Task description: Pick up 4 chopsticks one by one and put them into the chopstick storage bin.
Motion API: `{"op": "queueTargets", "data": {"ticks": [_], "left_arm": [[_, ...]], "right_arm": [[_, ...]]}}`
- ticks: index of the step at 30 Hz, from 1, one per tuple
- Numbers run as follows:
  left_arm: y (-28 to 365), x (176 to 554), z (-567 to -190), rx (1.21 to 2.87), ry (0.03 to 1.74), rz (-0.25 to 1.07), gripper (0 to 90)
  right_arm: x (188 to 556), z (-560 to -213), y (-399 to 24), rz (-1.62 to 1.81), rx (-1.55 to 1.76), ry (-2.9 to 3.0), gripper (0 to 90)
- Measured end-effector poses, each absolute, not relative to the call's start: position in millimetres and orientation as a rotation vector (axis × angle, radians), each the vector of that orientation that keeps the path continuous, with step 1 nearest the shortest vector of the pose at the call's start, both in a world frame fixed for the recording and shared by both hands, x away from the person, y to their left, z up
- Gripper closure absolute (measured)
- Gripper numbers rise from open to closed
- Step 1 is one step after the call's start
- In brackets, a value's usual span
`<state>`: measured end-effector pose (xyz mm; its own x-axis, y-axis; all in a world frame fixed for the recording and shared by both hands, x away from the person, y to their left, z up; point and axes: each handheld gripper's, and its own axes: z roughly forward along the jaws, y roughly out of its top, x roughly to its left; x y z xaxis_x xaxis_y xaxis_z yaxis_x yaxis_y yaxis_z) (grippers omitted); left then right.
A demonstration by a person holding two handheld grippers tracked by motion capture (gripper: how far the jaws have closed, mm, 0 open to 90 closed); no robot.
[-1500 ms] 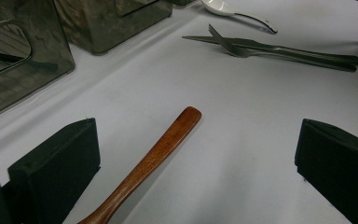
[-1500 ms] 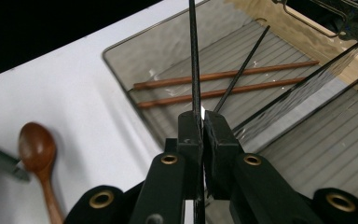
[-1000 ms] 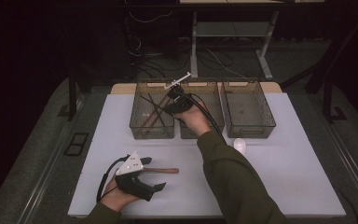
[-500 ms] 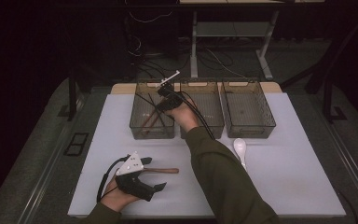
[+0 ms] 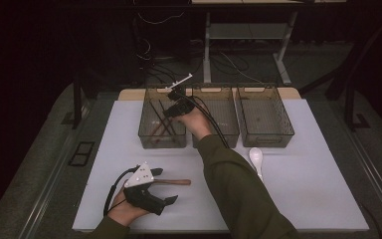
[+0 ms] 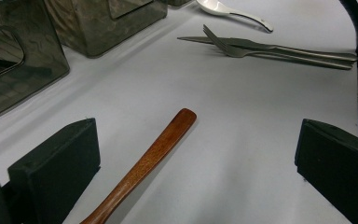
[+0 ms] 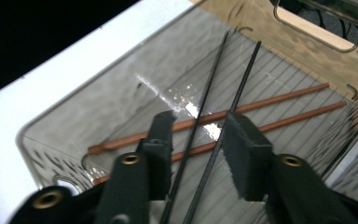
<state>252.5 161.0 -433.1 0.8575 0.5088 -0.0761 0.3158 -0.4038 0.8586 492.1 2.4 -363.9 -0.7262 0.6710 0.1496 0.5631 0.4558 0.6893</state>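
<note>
My right gripper (image 5: 171, 110) reaches over the left smoky bin (image 5: 149, 135) at the back of the table. In the right gripper view its jaws (image 7: 200, 123) stand open just above the bin floor. Two black chopsticks (image 7: 214, 74) run loose between and under them, lying across two brown chopsticks (image 7: 279, 100). My left gripper (image 5: 164, 186) rests near the front left of the table. Its jaws (image 6: 196, 135) are wide open on either side of a wooden handle (image 6: 158, 149) that lies flat on the white surface (image 5: 176, 182).
A middle bin (image 5: 218, 124) and a right bin (image 5: 264, 119) stand beside the left one. A white spoon (image 5: 256, 157) lies in front of them. A steel fork (image 6: 242, 49) and a second steel piece lie side by side beyond the wooden handle.
My right gripper has moved left from above the middle bin to the left bin and dipped toward it. The left gripper and the wooden handle have stayed put.
</note>
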Motion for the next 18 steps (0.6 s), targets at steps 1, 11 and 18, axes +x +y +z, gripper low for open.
{"op": "queueTargets", "data": {"ticks": [1, 11, 18], "left_arm": [[161, 253, -433, 2.027, 0.603, 0.241, 0.0], [161, 253, -433, 2.03, 0.6, 0.245, 0.0], [161, 253, -433, 2.028, 0.608, 0.243, 0.0]], "right_arm": [[491, -362, 2, 1.139, 1.092, 2.556, 55.3], [479, -351, -14, 1.213, 1.038, 2.536, 35.8], [463, -348, -41, 1.29, 0.98, 2.526, 26.7]]}}
